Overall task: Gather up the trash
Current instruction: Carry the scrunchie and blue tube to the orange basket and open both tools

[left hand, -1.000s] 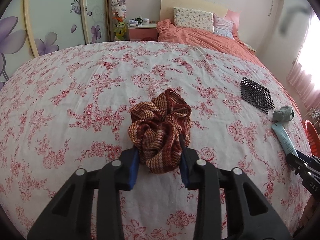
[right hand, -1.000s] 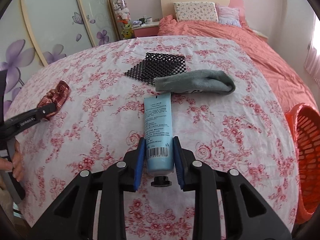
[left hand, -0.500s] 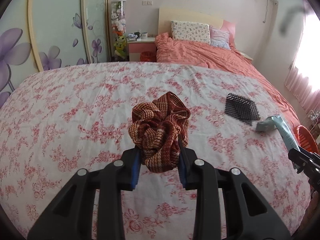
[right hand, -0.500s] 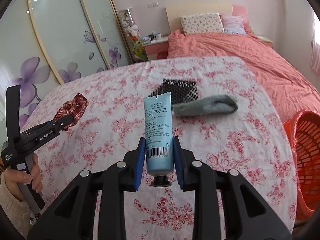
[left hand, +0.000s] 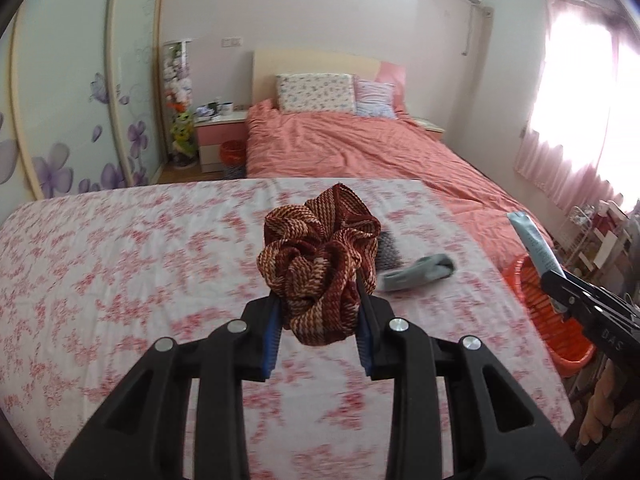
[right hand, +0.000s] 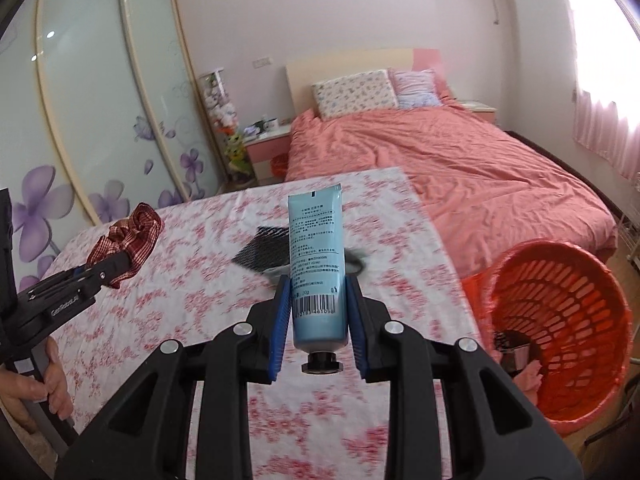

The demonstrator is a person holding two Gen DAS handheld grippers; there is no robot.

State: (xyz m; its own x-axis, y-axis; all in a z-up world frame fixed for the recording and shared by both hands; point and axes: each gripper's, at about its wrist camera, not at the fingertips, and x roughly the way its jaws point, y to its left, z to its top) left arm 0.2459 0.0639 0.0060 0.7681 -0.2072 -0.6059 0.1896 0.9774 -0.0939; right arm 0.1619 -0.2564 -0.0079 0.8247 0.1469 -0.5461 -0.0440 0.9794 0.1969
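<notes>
- The left gripper (left hand: 319, 322) pinches a red-brown striped scrunchie (left hand: 320, 266), clear above the floral bench (left hand: 120, 280).
- The right gripper (right hand: 319, 322) clamps a blue tube (right hand: 318, 276), cap towards the camera.
- An orange basket (right hand: 560, 320) stands right of the bench.
- A grey sock (left hand: 416, 274) lies on it.

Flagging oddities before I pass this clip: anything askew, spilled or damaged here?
Nothing spilled or damaged. The orange basket beside the table leans tilted, mouth toward the camera, some items inside. A grey sock and black mesh piece lie on the table. Both grips look secure: scrunchie and tube.
</notes>
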